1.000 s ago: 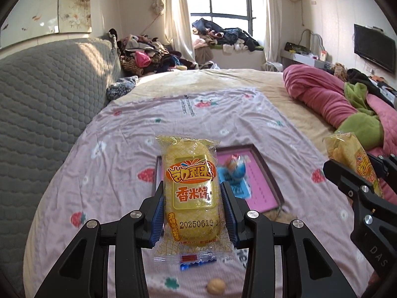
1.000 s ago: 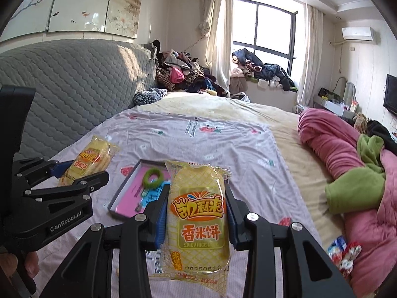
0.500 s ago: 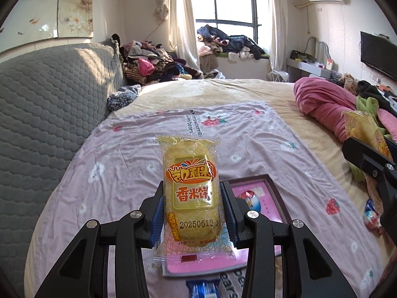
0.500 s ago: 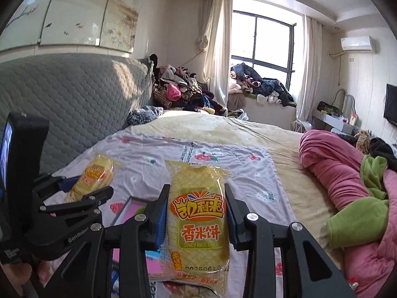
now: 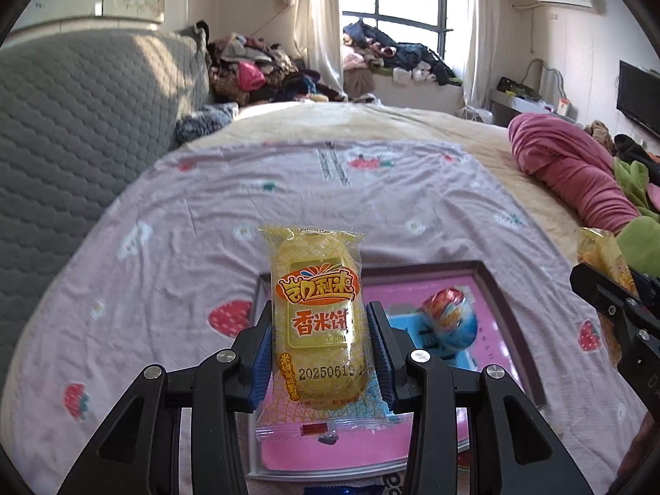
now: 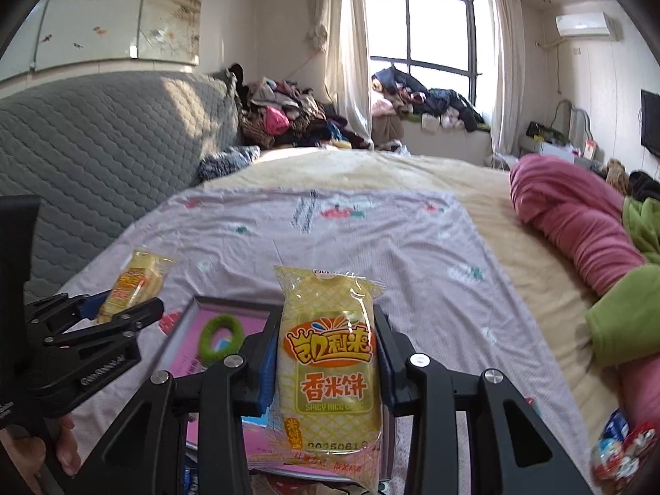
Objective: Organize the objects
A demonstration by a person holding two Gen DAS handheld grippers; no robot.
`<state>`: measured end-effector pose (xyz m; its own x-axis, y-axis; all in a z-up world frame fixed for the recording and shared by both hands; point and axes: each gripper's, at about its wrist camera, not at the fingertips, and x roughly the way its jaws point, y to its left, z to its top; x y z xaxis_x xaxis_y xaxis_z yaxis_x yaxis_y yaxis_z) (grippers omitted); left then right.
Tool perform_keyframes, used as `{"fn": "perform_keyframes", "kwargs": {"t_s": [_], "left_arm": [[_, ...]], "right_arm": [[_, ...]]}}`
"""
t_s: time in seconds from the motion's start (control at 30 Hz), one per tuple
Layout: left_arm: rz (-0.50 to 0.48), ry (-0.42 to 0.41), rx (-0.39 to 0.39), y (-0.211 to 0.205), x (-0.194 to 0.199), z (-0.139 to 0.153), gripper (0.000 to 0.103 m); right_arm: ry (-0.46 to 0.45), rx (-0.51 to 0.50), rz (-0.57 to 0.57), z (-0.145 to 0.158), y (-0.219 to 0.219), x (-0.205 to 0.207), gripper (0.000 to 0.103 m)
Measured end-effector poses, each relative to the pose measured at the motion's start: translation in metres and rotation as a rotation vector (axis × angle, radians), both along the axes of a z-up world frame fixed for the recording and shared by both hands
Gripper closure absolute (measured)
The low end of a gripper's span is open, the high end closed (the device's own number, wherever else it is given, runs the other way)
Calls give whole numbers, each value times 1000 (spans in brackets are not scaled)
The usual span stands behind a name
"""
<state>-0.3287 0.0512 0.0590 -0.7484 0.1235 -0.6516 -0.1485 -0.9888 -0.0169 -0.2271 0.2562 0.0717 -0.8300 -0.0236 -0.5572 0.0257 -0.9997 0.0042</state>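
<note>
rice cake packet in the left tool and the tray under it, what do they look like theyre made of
Rice cake packet: thin glossy plastic film, judging by the clear crimped end seals and the light glinting off it. Tray: a rigid dark frame around a smooth pink base, probably plastic or coated board; the look leaves that open.

left gripper gripping rice cracker packet, pink tray
</note>
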Motion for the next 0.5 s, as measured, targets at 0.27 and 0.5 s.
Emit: {"fn": "perform_keyframes", "kwargs": {"t_s": [0.27, 0.5], "left_arm": [[-15, -76, 31, 2, -17, -55, 60], [-19, -147, 16, 3, -28, -82, 60]], "right_arm": [[-72, -26, -4, -53, 14, -9, 64], [-136, -12, -6, -80, 12, -22, 64]]}}
